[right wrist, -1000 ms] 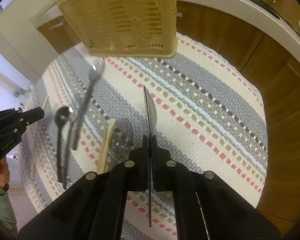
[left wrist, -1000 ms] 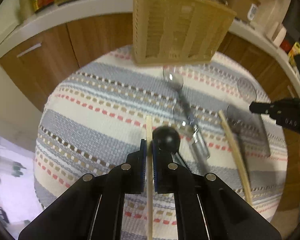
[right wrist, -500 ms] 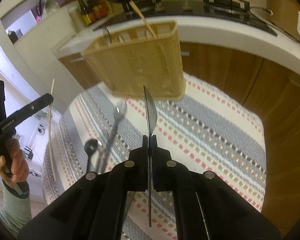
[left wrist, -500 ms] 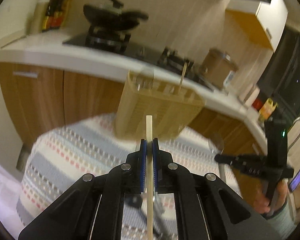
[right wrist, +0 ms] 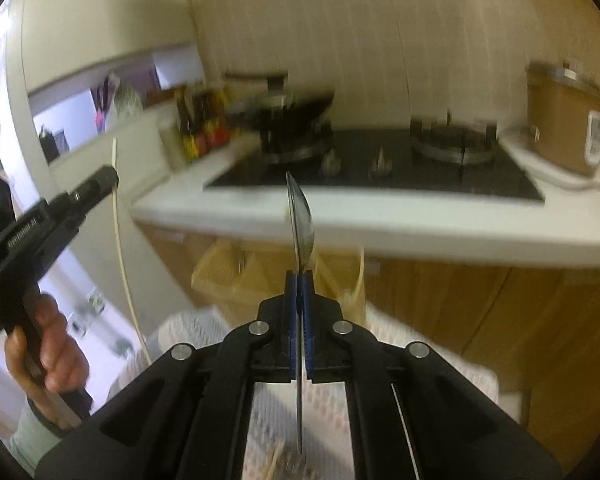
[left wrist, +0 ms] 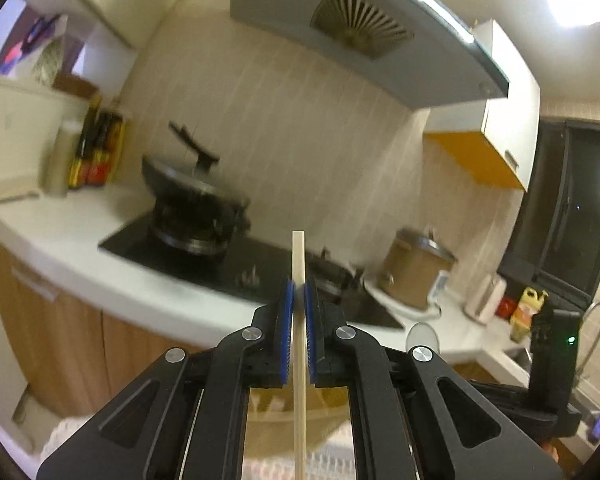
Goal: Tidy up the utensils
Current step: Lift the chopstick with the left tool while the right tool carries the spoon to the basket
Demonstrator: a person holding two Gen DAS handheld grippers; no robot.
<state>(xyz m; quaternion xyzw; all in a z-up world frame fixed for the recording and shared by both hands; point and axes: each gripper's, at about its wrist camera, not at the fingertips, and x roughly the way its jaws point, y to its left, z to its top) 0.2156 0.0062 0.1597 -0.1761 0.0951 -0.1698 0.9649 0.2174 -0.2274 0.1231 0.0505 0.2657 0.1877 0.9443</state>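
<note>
Between the blue pads of the left gripper (left wrist: 299, 300) a wooden chopstick (left wrist: 299, 264) is clamped upright; the right gripper (right wrist: 299, 284) is closed on a metal spoon (right wrist: 300, 220), edge-on. Below and ahead of both sits the woven utensil basket (right wrist: 220, 276). Step in hand: transfer. Next: align each utensil over a compartment, lower, then release.

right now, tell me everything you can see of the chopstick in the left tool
The chopstick is a single pale stick, wooden or bamboo by its look, slim and straight with a squared, blunt top end. It stands upright, pinched between the blue pads of the left tool, whose jaws are shut on it. A short length sticks up above the pads; the longer part runs down below them. In the right wrist view it hangs in the air beside the counter, touching nothing but the tool.
</note>
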